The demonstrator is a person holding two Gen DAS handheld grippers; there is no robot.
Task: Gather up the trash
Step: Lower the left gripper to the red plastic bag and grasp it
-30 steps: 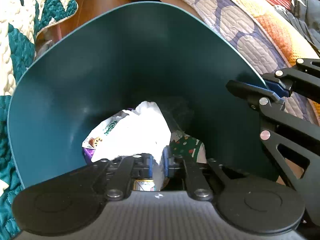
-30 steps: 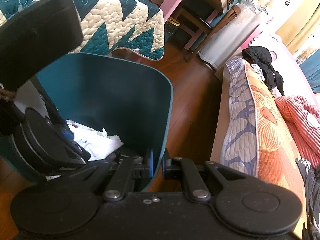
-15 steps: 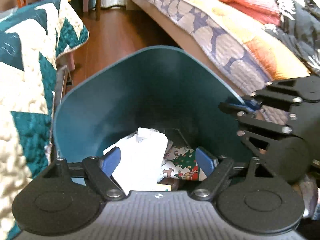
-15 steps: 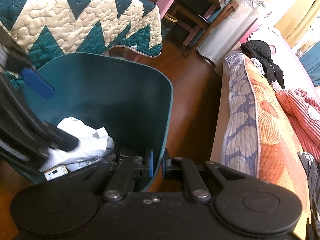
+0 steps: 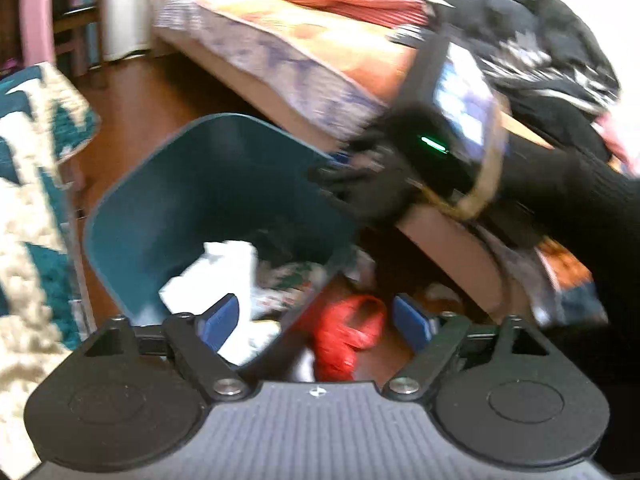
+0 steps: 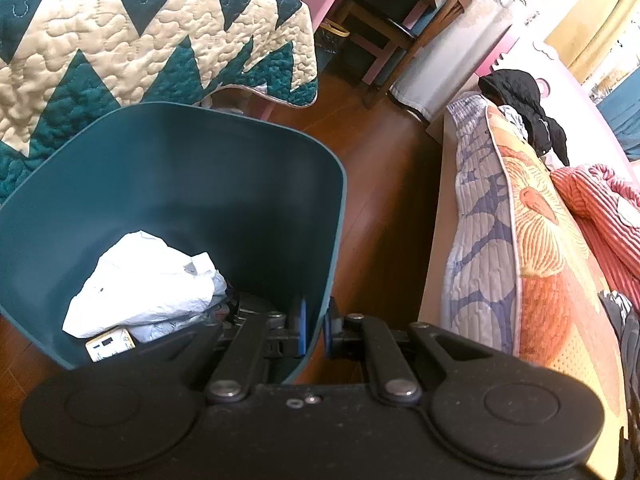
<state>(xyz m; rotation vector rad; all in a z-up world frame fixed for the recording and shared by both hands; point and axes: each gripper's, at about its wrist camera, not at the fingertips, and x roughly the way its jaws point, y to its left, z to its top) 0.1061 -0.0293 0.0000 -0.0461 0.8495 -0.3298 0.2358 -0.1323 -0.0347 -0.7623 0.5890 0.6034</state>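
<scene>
A teal trash bin stands on the wooden floor and holds crumpled white paper and wrappers. My right gripper is shut on the bin's near rim. The bin also shows in the left wrist view, with the white paper inside. My left gripper is open and empty, above the bin's near edge. A red piece of trash lies on the floor beside the bin, between my left gripper's blue pads. The right gripper's body and the gloved hand sit at the bin's right rim.
A quilted teal and cream blanket hangs behind the bin. A bed with a patterned cover and clothes runs along the right. More small scraps lie under the bed's edge. A pink chair stands at the back.
My left gripper opened, let the white paper drop into the bin, and pulled up and back to the right. The red trash on the floor has come into view. The right gripper stayed on the rim.
</scene>
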